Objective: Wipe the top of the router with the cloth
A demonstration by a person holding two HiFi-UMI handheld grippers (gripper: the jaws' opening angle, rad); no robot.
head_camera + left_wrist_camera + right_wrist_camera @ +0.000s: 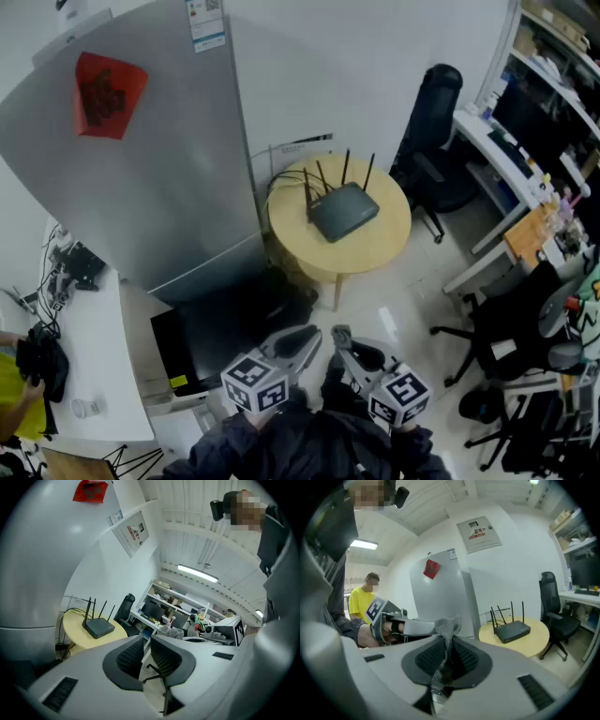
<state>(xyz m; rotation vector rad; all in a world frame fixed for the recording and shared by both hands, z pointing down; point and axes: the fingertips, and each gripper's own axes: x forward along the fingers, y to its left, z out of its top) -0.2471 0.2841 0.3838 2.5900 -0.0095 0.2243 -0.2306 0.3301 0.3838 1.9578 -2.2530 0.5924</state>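
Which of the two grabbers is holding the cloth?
The right gripper: a grey cloth is pinched between its jaws. The left gripper has only a narrow empty gap between its jaws.

Left gripper is hovering low before the body, jaws standing slightly apart, empty | right gripper is riding just beside it, jaws clamping a grey cloth | dark-sleeved arms are tucking close to the torso

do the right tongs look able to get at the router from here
Probably not: the right tongs, shut on the grey cloth, hang well short of the black four-antenna router on the round wooden table. Nothing seems to block a step closer.
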